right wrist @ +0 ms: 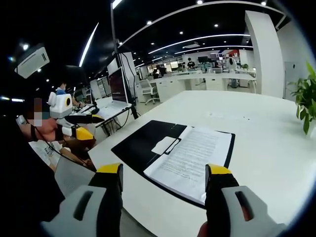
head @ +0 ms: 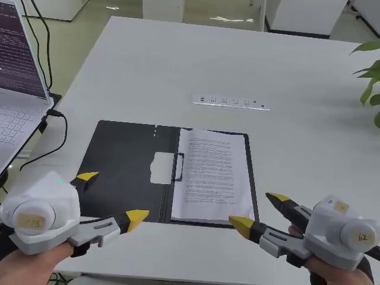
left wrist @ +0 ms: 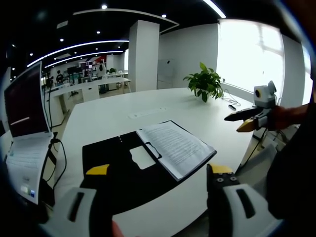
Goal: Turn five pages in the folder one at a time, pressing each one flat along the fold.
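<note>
**Lower edge of the head view.** The left gripper [head: 113, 196] and the right gripper [head: 259, 210] are being held over the near rim of the table [head: 196, 59]. Each has its yellow-tipped jaws spread wide with nothing between them (neither is touching the folder).

**Centre of the frame.** The folder [head: 119, 172] is lying open and flat. Its black inner cover is on the left, and the printed pages [head: 214, 175] are on the right beside a clip [head: 177, 167] at the fold. No sheet is being lifted, so the step in hand is judged to be the approach to a page turn (how many of the five are done cannot be told). The next move is judged to call for the top sheet alone being pinched at its free right edge, carried leftward, then pressed flat along the fold.

**Upper part of the frame.** A power strip [head: 230, 102] is lying beyond the folder, a laptop [head: 18, 89] is standing at the left edge, and a plant [head: 371, 77] is showing at the right edge.
</note>
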